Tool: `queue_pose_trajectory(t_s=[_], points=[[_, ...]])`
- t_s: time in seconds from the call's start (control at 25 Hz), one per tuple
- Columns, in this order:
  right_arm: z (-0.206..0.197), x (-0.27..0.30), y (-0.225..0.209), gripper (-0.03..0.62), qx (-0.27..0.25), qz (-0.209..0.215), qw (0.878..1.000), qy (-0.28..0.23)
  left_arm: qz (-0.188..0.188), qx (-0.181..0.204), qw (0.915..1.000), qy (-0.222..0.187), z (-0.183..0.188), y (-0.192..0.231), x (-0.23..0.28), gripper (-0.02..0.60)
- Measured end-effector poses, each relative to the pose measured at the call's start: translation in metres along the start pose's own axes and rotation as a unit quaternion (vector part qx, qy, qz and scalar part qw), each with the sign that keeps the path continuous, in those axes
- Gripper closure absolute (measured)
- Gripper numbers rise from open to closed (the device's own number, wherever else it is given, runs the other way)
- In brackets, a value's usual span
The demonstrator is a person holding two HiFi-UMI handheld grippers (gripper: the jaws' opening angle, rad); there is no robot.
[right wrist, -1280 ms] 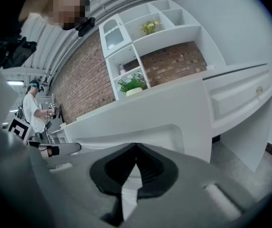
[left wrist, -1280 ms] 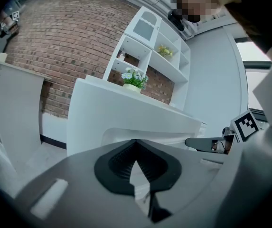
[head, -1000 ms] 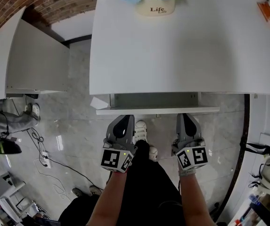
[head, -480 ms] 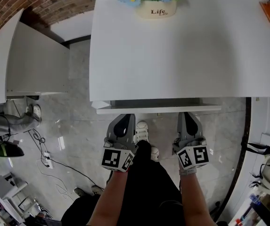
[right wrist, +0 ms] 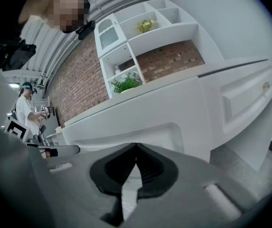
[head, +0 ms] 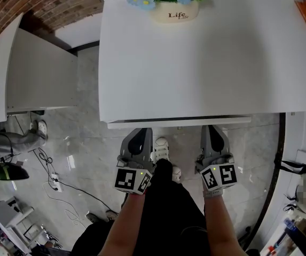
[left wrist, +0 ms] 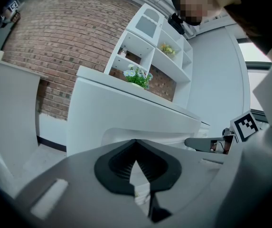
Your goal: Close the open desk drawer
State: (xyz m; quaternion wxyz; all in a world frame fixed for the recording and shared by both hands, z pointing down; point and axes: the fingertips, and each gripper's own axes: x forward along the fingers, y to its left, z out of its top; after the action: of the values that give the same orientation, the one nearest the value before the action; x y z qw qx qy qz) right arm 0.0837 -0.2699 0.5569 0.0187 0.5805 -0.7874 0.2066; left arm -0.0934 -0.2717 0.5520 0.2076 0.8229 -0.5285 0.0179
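White drawer had slid in since a second before, its inside no longer showing; only the front lip stood out from under the tabletop; left gripper and right gripper, jaws together on nothing, sat right against that front; closing looked nearly done, one last nudge left.

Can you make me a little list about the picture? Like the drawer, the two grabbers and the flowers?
drawer: nearly shut, thin strip of front shows under the desk edge
left gripper: jaws together, tip at drawer front
right gripper: jaws together, tip at drawer front
flower pot: far side of desk top
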Motion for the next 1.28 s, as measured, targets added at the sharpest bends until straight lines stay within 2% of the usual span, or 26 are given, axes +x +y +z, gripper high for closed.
queue_pose_trajectory(t_s=[1.28], points=[[0.008, 0.026, -0.005, 0.594, -0.002, -0.002, 1.000, -0.005, -0.005, -0.001, 1.0000, -0.002, 0.009, 0.012, 0.024, 0.578]])
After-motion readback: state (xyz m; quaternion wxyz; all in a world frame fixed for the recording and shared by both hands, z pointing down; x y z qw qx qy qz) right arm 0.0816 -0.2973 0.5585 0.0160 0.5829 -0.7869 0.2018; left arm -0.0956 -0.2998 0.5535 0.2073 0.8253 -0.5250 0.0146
